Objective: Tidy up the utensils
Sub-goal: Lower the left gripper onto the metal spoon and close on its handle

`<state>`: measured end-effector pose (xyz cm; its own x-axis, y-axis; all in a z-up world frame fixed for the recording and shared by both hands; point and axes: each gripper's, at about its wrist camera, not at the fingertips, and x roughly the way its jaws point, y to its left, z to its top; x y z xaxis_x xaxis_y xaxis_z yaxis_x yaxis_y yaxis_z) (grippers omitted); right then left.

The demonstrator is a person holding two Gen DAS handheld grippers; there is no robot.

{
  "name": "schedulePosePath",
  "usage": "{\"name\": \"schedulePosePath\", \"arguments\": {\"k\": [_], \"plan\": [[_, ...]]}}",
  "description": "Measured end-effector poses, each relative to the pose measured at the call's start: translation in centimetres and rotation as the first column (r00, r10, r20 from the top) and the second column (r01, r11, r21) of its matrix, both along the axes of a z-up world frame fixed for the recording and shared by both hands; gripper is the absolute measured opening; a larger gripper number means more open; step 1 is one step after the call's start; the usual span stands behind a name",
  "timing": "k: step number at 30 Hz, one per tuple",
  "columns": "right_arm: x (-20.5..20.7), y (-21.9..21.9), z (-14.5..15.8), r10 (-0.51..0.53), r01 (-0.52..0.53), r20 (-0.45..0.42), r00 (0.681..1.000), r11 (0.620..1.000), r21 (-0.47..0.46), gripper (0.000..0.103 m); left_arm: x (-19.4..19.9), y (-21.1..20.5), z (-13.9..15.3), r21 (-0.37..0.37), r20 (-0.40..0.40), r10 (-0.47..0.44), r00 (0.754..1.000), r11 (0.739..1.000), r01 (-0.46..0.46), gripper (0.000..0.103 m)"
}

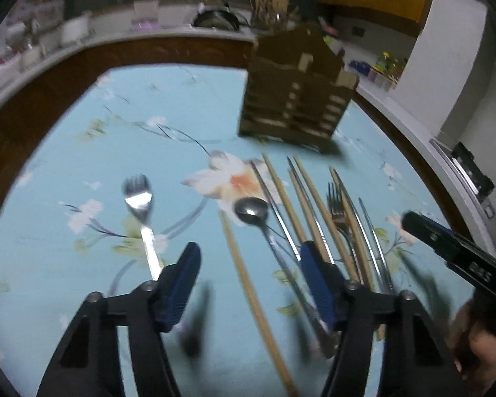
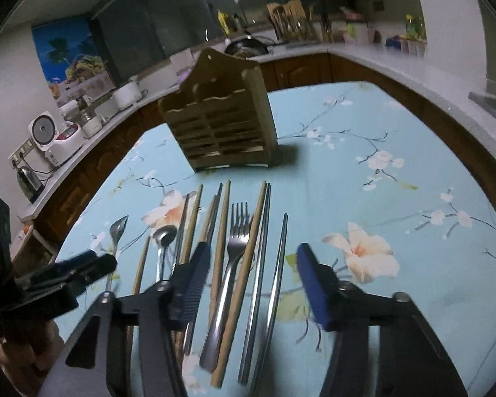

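A wooden utensil holder (image 1: 297,92) stands upright at the far side of the table; it also shows in the right wrist view (image 2: 221,115). Utensils lie in a row in front of it: a lone fork (image 1: 140,205), a spoon (image 1: 253,211), a second fork (image 2: 236,235), wooden chopsticks (image 1: 281,192) and metal chopsticks (image 2: 279,264). My left gripper (image 1: 251,258) is open and empty, hovering over the spoon handle and a wooden chopstick (image 1: 244,281). My right gripper (image 2: 253,261) is open and empty above the second fork and chopsticks.
The table wears a light blue floral cloth (image 2: 396,198). A kitchen counter (image 2: 82,139) with a rice cooker (image 2: 49,139), kettle and pots curves behind it. The right gripper shows at the right edge of the left wrist view (image 1: 446,244).
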<state>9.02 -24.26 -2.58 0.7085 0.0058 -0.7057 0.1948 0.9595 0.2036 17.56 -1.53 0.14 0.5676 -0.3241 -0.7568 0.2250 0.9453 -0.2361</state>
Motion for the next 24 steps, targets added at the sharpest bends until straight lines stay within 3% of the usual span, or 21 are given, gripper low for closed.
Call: {"name": "schedulePosePath", "arguments": {"k": [2,8,10,14,20,24], "plan": [[1.1,-0.3,-0.2,0.012,-0.012,-0.014,1.0,1.0,0.009,0.043,1.0,-0.2,-0.4,-0.004,-0.017,-0.013,1.0,1.0,0.013,0.052],[4.0,-0.7,-1.0,0.041,-0.04,-0.055,0.998,0.999,0.023,0.043,4.0,-1.1,-1.6,0.009,-0.066,-0.038,0.997,0.999,0.039,0.041],[5.1,-0.7,-1.6,0.066,-0.063,-0.076,0.995,0.997,0.048,0.037,4.8,-1.1,-1.9,0.003,-0.09,-0.041,0.995,0.999,0.041,0.036],[6.9,0.3,-2.5,0.115,-0.114,-0.114,0.987,0.993,0.017,0.034,6.5,-1.5,-2.7,-0.004,-0.131,-0.042,0.991,0.999,0.042,0.032],[9.4,0.5,-4.0,0.151,-0.154,-0.169,0.974,0.988,0.0,0.031,7.8,-2.0,-3.2,0.004,-0.131,-0.047,0.99,0.999,0.048,0.027],[10.2,0.5,-4.0,0.164,-0.173,-0.175,0.971,0.984,-0.036,0.028,8.2,-2.2,-3.5,0.013,-0.116,-0.051,0.992,0.999,0.053,0.015]]}}
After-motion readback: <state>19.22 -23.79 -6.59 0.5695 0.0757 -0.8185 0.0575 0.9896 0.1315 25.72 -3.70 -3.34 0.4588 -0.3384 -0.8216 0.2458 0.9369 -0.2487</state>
